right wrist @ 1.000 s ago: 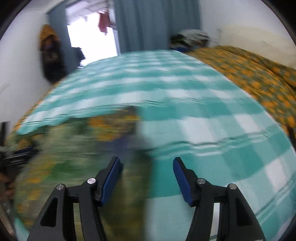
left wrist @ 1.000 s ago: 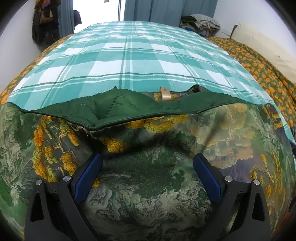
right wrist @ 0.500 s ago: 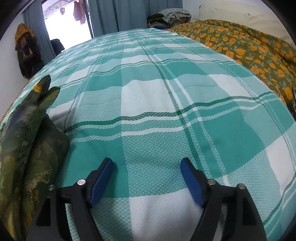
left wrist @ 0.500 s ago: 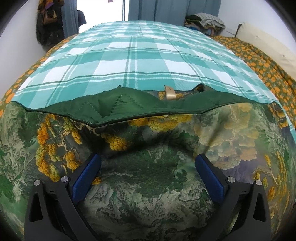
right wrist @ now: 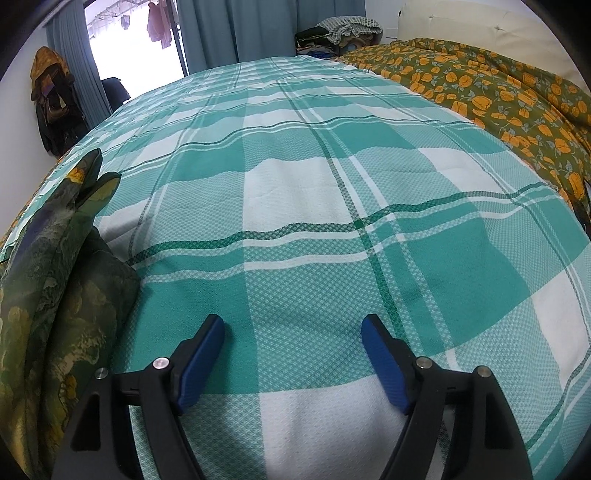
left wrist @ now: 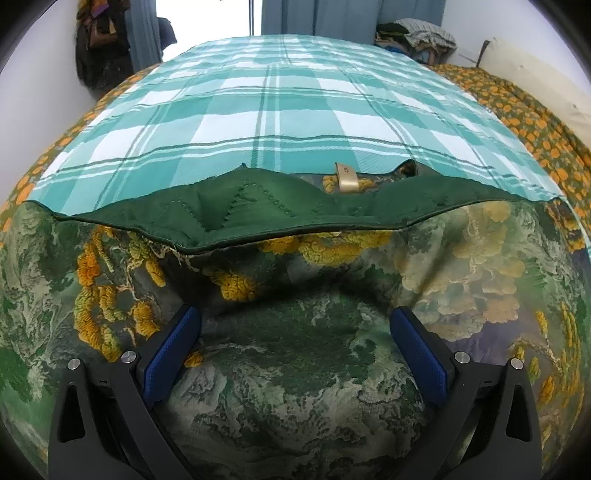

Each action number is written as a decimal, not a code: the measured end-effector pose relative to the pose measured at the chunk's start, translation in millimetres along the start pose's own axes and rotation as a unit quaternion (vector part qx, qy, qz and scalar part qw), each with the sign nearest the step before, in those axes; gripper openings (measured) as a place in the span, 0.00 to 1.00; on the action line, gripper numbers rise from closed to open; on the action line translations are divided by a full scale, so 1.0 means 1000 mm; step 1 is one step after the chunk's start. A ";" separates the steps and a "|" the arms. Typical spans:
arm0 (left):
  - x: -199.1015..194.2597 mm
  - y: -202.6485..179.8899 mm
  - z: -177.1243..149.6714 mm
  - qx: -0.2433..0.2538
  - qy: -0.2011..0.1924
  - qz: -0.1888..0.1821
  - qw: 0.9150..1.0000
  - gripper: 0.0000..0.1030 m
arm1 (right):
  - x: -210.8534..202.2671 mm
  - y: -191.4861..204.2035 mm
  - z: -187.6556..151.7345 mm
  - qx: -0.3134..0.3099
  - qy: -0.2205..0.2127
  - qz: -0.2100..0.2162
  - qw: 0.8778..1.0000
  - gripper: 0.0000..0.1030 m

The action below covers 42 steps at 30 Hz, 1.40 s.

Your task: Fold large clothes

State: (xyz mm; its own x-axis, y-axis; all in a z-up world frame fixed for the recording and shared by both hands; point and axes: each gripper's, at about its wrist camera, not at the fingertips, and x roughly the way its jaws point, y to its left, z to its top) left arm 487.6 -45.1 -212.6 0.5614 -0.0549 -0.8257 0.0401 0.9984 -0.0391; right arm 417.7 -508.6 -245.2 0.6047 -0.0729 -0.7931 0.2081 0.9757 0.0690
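A large jacket point(left wrist: 461, 266) with a green and yellow landscape print lies on the teal plaid bedspread point(left wrist: 295, 110). Its dark green quilted lining point(left wrist: 258, 206) is turned up along the far edge, with a tan hanging loop point(left wrist: 346, 179) at the collar. My left gripper point(left wrist: 295, 314) sits low over the jacket, jaws wide open, with printed fabric bulging between the blue pads but not pinched. In the right wrist view the right gripper point(right wrist: 292, 321) is open just above the bare bedspread point(right wrist: 332, 184). The jacket point(right wrist: 55, 277) lies bunched at that view's left edge, clear of its fingers.
A cover with orange flowers point(right wrist: 498, 92) borders the bedspread on the right, with a cream headboard behind it. A pile of clothes point(right wrist: 340, 31) sits at the far end near blue curtains. Bags hang on the left wall point(right wrist: 51, 99).
The right gripper has swung right and down, away from the jacket onto the plaid bedspread, and its jaws have widened. The left gripper has stayed over the jacket.
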 end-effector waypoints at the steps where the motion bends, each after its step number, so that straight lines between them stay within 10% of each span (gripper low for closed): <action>1: 0.000 0.000 0.000 -0.001 -0.001 -0.001 1.000 0.99 | 0.000 0.000 0.000 0.000 0.000 0.000 1.000 0.76; 24: -0.020 -0.001 0.006 -0.004 0.029 -0.009 1.000 0.99 | 0.002 0.005 0.001 -0.003 -0.002 -0.009 1.000 0.77; 35: -0.059 -0.019 -0.059 0.118 0.017 -0.026 0.993 0.99 | 0.000 -0.001 0.002 0.010 0.002 0.016 1.000 0.78; 42: -0.066 -0.011 -0.064 0.097 -0.012 -0.038 0.994 0.99 | -0.113 0.018 -0.012 0.016 -0.061 0.056 0.996 0.78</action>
State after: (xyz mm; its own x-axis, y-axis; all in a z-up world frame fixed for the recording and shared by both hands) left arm 397.0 -51.5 -193.8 0.5702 -0.1328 -0.8107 0.2405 0.9706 0.0102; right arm 344.0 -480.0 -161.5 0.7133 0.0089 -0.7008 0.1582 0.9721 0.1733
